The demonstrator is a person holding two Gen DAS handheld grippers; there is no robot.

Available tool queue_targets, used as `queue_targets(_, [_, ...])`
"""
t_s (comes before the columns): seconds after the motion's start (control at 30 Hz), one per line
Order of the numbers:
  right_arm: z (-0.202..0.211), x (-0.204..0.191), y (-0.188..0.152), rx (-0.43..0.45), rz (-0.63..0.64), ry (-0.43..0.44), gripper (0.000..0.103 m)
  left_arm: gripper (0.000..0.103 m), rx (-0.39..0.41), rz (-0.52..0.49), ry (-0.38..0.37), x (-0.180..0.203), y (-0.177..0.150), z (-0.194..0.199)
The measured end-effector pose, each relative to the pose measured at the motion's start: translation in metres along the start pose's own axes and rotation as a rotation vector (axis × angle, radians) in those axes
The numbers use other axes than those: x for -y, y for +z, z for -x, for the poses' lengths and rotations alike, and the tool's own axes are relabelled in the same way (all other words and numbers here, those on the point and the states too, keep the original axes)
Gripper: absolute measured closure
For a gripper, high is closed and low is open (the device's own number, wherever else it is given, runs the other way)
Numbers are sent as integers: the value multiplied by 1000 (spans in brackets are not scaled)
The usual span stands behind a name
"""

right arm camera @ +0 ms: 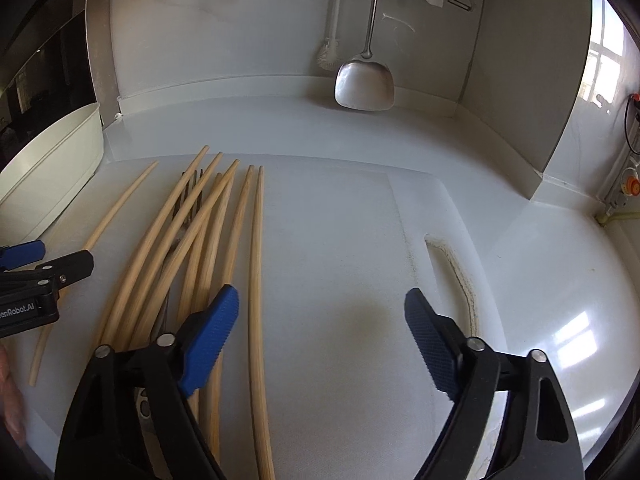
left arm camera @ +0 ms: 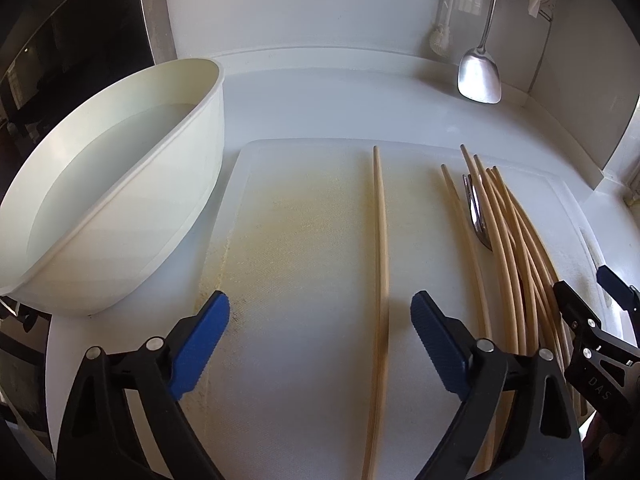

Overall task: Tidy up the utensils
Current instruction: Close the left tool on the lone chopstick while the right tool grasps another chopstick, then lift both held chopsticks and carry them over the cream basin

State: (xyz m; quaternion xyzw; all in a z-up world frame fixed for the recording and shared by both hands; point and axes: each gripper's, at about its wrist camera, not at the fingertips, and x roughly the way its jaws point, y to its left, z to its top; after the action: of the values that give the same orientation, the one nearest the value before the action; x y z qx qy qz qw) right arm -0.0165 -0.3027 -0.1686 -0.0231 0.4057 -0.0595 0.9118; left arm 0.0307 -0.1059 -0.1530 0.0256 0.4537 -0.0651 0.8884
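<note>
A pair of wooden chopsticks (left arm camera: 382, 248) lies side by side on the white cutting board (left arm camera: 304, 216), apart from a pile of several chopsticks (left arm camera: 516, 248) with a metal fork (left arm camera: 476, 208) under them. My left gripper (left arm camera: 320, 340) is open and empty, its jaws on either side of the pair, just above the board. My right gripper (right arm camera: 322, 340) is open and empty over bare board (right arm camera: 340, 240), its left pad (right arm camera: 212, 336) over the pile (right arm camera: 200, 240). The fork (right arm camera: 188, 196) shows under the sticks. One single chopstick (right arm camera: 104, 224) lies left of the pile.
A cream oval tub (left arm camera: 120, 184) stands left of the board, also in the right wrist view (right arm camera: 52, 168). A metal spatula (left arm camera: 480, 76) and a white brush (left arm camera: 440, 40) hang on the back wall. The right gripper's tip (left arm camera: 580, 312) shows at the right edge.
</note>
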Motion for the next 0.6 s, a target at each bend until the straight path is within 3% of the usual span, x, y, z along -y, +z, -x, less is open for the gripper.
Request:
queue_targets(0.13, [3,-11,1,10,48,28,54,35,22,-26,-17,6,-2,5])
queue_targets(0.3, [4,-19,0,10,67,69,78,73,30,-38,-32,9,-1,9])
queue_targets(0.4, [6,-25,1,8,86,78,87,96,34,-34,-40,10,-1,10])
queue_targets(0.47, [6,-27,0,15,99,74,96,96,42,-42,-40,10,-3,11])
queue_targets(0.6, [8,-28,0,24,100,68,97,96,46,-27,-67,6,-3,12])
